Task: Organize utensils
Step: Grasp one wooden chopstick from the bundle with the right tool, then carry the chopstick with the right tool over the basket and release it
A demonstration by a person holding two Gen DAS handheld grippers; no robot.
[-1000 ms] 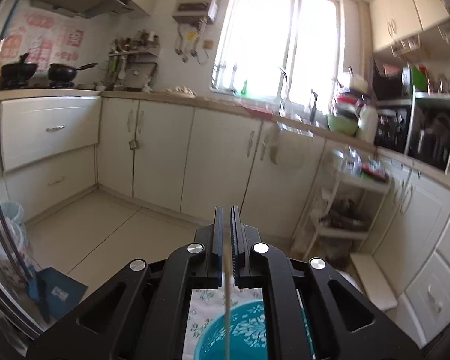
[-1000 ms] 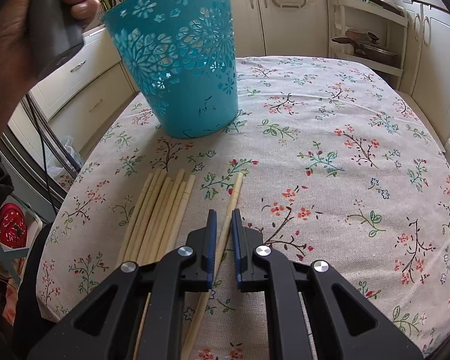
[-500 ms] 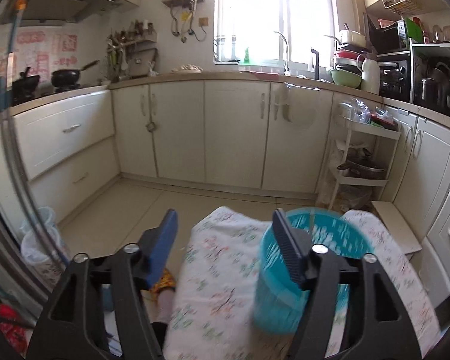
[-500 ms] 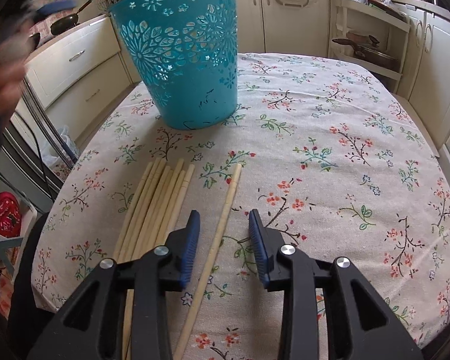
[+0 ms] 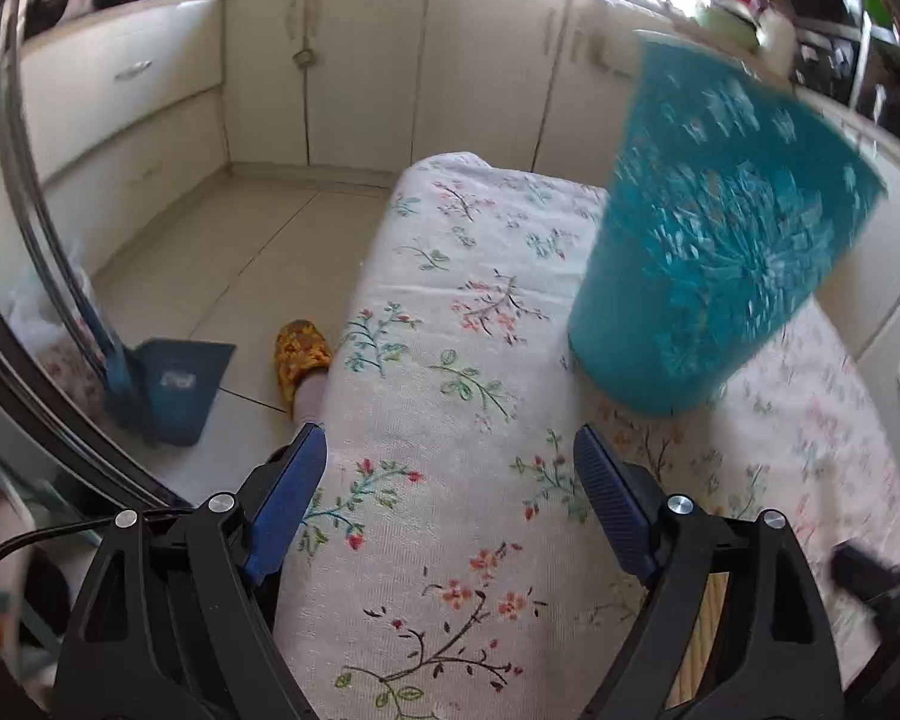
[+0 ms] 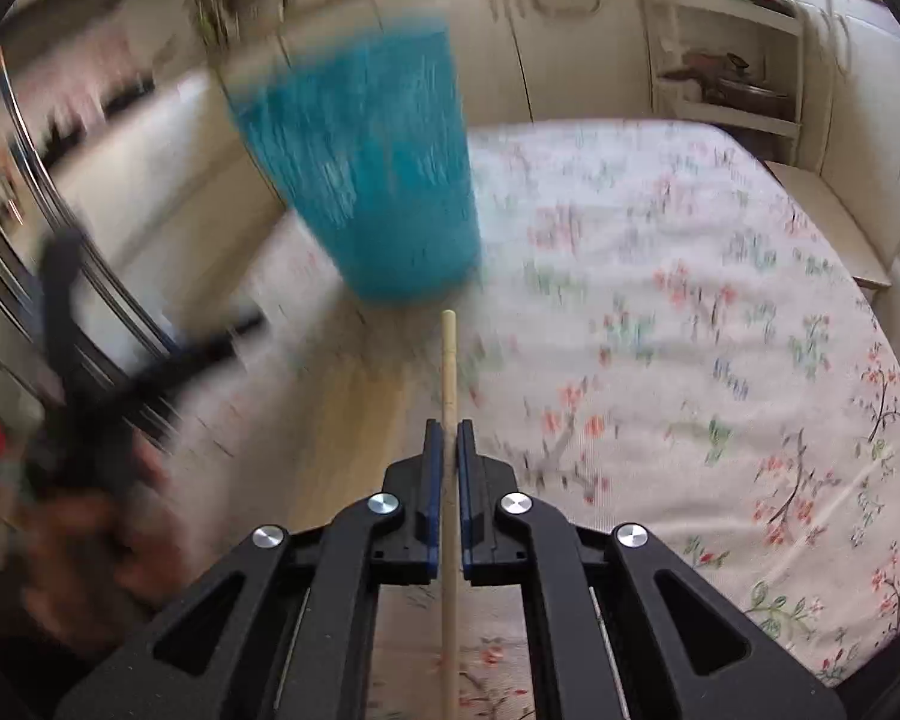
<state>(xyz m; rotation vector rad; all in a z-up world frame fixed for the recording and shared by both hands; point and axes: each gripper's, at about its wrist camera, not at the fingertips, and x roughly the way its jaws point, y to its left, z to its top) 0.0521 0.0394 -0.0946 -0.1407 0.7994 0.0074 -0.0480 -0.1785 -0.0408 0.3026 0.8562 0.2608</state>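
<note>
A single pale wooden chopstick (image 6: 448, 372) is clamped between the closed blue pads of the right gripper (image 6: 448, 450), its tip projecting straight ahead. The pick-up step is judged to be in hand; next, the stick must be carried up and over the rim of the teal perforated plastic basket (image 6: 366, 174), which stands upright just beyond that tip on the floral tablecloth (image 6: 690, 312). The left gripper (image 5: 450, 468) is seen with its jaws opening and nothing between them, the basket ahead to its right. The stick is seen as slender, straight and smooth.
</note>
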